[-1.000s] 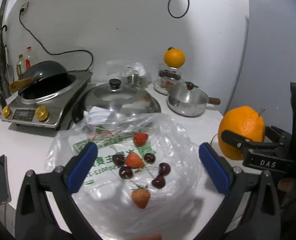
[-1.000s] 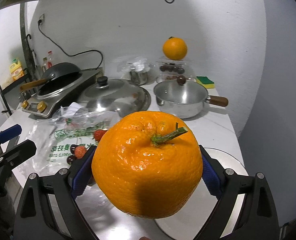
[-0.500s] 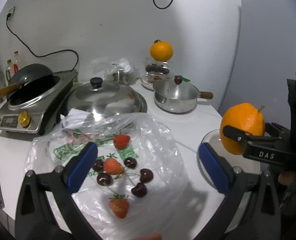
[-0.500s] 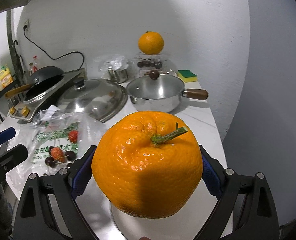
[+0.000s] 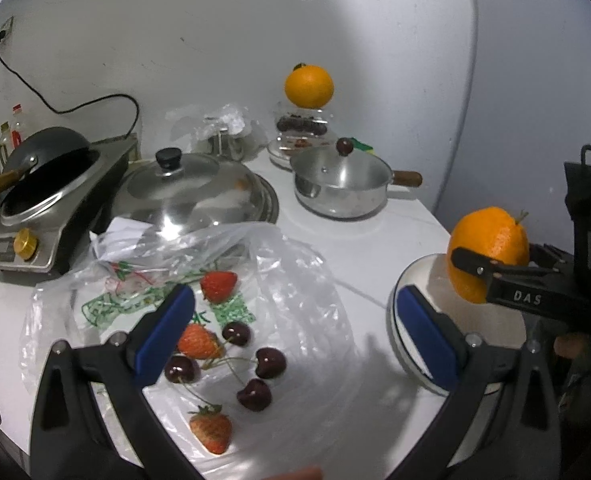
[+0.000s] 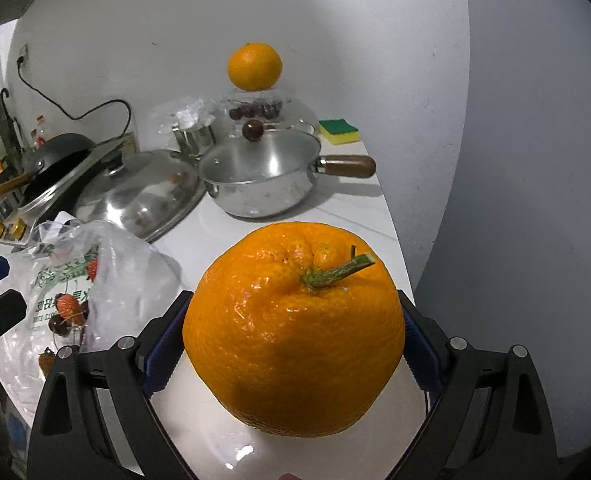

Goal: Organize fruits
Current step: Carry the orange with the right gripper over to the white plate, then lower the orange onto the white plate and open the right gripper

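- While the left gripper point(image 5: 295, 328) hangs with its blue-padded tongs spread wide and empty, the left wrist view shows most of the sorting undone: on the plastic bag point(image 5: 295, 280) beneath it lie three strawberries, one at 12 o'clock of the group point(image 5: 218, 286), one in the middle point(image 5: 196, 342), one at 6 o'clock point(image 5: 211, 428), with four cherries point(image 5: 270, 362) loose among them.
- At 3 o'clock in that view, the right gripper point(image 5: 495, 270) carries the large orange point(image 5: 489, 258) above the round white plate point(image 5: 419, 280); the plate looks bare otherwise.
- At 12 o'clock, a second orange point(image 5: 308, 86) sits on a clear container by the wall, beyond the lidded saucepan point(image 5: 341, 188).
- In the right wrist view, the right gripper point(image 6: 293, 332) has its tongs clamped on either side of the orange point(image 6: 293, 328), stem at 1 o'clock.
- The plate point(image 6: 199, 432) lies directly under the fruit; whether the orange touches it I cannot tell.
- By my judgement, the orange's placing is nearly finished, needing only a release, and the berries at 9 o'clock point(image 6: 66, 304) remain to be sorted.
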`<state>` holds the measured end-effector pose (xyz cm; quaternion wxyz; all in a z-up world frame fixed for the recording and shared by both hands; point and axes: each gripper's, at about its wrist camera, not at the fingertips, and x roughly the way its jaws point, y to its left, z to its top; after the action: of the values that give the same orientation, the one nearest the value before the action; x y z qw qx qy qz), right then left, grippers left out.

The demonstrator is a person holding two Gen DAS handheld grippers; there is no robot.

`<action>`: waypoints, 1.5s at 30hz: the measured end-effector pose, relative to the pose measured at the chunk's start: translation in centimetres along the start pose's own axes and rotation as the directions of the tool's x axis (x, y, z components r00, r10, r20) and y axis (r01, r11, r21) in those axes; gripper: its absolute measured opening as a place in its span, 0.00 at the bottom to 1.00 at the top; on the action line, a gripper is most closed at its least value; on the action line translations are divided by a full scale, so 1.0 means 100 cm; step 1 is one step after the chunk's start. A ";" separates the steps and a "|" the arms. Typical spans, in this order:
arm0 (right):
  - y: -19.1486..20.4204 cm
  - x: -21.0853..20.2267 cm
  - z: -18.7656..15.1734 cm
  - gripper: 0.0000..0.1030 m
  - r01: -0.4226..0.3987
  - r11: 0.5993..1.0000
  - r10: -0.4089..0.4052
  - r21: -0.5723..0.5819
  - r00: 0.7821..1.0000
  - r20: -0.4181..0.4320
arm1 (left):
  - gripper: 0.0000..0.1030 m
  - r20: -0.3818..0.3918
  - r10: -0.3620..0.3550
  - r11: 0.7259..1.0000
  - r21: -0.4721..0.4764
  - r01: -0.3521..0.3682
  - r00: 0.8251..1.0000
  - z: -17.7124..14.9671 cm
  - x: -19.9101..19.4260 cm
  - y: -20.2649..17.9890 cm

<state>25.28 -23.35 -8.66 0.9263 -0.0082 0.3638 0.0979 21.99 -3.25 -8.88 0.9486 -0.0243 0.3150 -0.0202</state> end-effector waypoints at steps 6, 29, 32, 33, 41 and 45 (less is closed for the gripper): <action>-0.003 0.014 -0.003 0.92 0.001 1.000 -0.001 0.003 1.000 -0.026 | 0.99 -0.016 0.001 1.000 0.005 -0.001 1.000 -0.001 0.010 -0.002; -0.005 0.033 -0.010 0.93 0.057 0.998 -0.055 0.013 0.993 -0.106 | 0.99 -0.027 -0.008 1.000 0.001 0.008 1.000 -0.003 0.016 0.000; -0.002 0.035 -0.010 0.93 0.069 0.998 -0.069 -0.006 0.991 -0.113 | 0.99 -0.024 -0.009 1.000 -0.002 0.008 1.000 -0.004 0.013 0.002; -0.001 0.035 -0.010 0.93 0.070 0.998 -0.070 -0.008 0.991 -0.114 | 0.99 -0.022 -0.008 1.000 -0.003 0.008 1.000 -0.004 0.011 0.002; 0.003 0.036 -0.010 0.93 0.092 0.995 -0.095 -0.030 0.988 -0.121 | 0.99 -0.011 -0.004 1.000 -0.012 0.004 1.000 -0.004 0.001 0.008; 0.002 0.035 -0.011 0.94 0.101 0.995 -0.103 -0.018 0.986 -0.133 | 0.99 -0.008 -0.005 1.000 -0.016 0.004 1.000 -0.005 -0.004 0.010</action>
<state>27.05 -22.64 -11.81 0.9036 -0.0385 0.4236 0.0515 21.41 -2.23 -9.14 0.9470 -0.0325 0.3188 -0.0199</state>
